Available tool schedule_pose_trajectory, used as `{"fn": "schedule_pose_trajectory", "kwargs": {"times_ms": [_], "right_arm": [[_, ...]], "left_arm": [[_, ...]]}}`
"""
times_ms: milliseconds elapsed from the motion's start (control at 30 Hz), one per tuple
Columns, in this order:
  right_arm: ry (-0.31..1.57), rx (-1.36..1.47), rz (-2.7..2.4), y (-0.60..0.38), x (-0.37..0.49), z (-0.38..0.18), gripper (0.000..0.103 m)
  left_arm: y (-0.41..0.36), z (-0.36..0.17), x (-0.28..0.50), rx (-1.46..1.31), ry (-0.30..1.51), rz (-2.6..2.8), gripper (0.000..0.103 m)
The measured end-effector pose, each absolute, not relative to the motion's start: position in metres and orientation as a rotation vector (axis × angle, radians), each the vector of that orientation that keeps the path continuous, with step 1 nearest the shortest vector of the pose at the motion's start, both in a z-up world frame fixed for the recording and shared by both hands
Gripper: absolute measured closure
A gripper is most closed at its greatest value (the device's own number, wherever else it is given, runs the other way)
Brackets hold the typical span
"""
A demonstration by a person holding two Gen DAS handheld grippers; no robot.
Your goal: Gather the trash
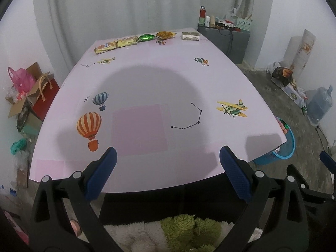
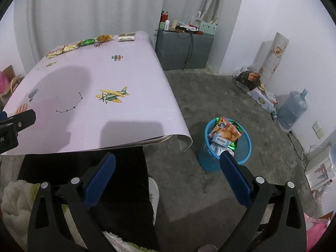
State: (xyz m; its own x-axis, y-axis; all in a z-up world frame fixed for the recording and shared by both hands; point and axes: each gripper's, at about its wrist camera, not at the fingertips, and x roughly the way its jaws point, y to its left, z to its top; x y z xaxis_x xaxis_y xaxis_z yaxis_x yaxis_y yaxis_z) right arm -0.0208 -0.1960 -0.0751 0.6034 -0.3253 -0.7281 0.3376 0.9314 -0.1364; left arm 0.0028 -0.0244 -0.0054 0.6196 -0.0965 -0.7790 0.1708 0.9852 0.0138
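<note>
Nearest the lens in the left wrist view, the left claw (image 1: 167,163) stands with its two blue-padded fingers wide apart and nothing between them, poised at the near edge of the worktop (image 1: 147,79). In the right wrist view, the right claw (image 2: 167,166) is likewise spread and empty, held off the worktop's right side above the grey floor (image 2: 220,96); a white shoe (image 2: 154,191) and dark clothing of the person show below it.

Just beyond the right claw's right-hand finger, a blue bin (image 2: 225,147) stands on the floor beside the worktop's near right corner. It holds an orange snack bag (image 2: 226,131), a green foil wrapper and white scraps piled to the rim.

The worktop is covered by a pale pink sheet printed with hot-air balloons, a yellow aeroplane (image 1: 232,108) and a dotted star line. Its near and middle parts carry only shadows.

The remaining trash lies in a row along the far edge: two yellow biscuit packets (image 1: 116,44) at the left, touching end to end, then a green foil wrapper (image 1: 147,37), an orange-brown wrapper (image 1: 166,34), and a small white box (image 1: 190,36) at the right, set slightly apart.

Behind the far right corner, a grey cabinet (image 1: 231,40) bears bottles and clutter. White curtains (image 1: 115,6) close the background.
</note>
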Motion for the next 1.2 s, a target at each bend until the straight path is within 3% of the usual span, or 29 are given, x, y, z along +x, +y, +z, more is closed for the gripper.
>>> {"fn": "schedule_pose_trajectory", "kwargs": {"times_ms": [1200], "right_arm": [[0.823, 0.103, -0.367, -0.204, -0.021, -0.066, 0.007]], "left_arm": [[-0.013, -0.005, 0.011, 0.045, 0.907, -0.150, 0.009]]}}
